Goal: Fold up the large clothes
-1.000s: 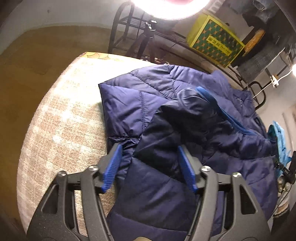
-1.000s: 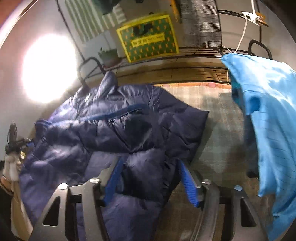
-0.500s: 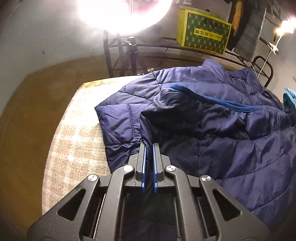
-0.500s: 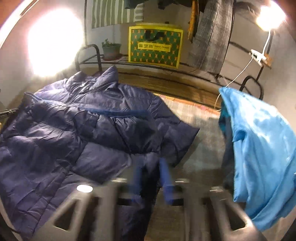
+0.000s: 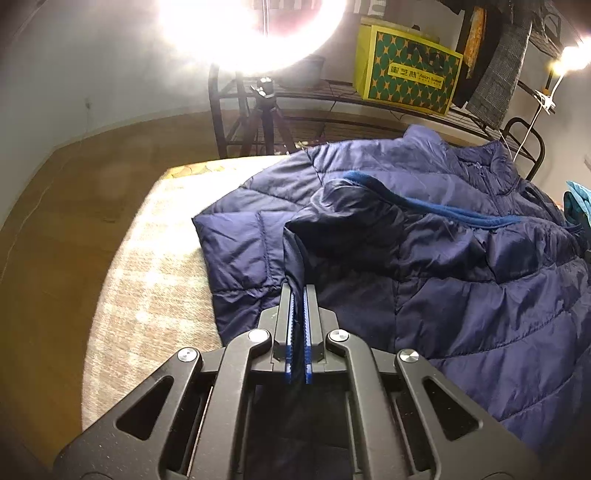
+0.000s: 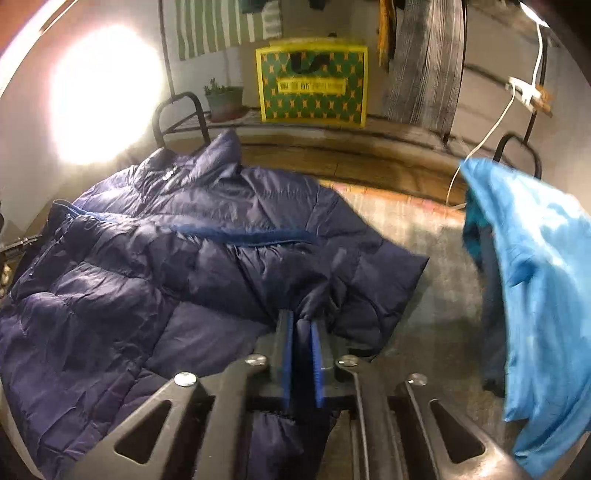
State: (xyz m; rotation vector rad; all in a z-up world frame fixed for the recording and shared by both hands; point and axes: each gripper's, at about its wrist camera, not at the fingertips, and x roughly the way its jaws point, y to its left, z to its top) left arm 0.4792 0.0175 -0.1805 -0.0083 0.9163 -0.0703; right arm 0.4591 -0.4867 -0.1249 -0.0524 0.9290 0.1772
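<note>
You have both the left tongs (image 5: 297,295) and right tongs (image 6: 303,325) clenched on the navy jacket's (image 5: 443,258) hem; next, carry it toward the collar.

jacket (image 5: 461,266) hem hidden under tongs, blue garment (image 6: 535,288) cropped rt, lamp (image 5: 251,29) blown out

Navy quilted puffer jacket (image 5: 461,280) lies rumpled, partly folded, on the table.

navy quilted jacket (image 5: 461,266), beige checked cloth (image 5: 155,266), green-yellow starred box (image 5: 406,72)
</note>
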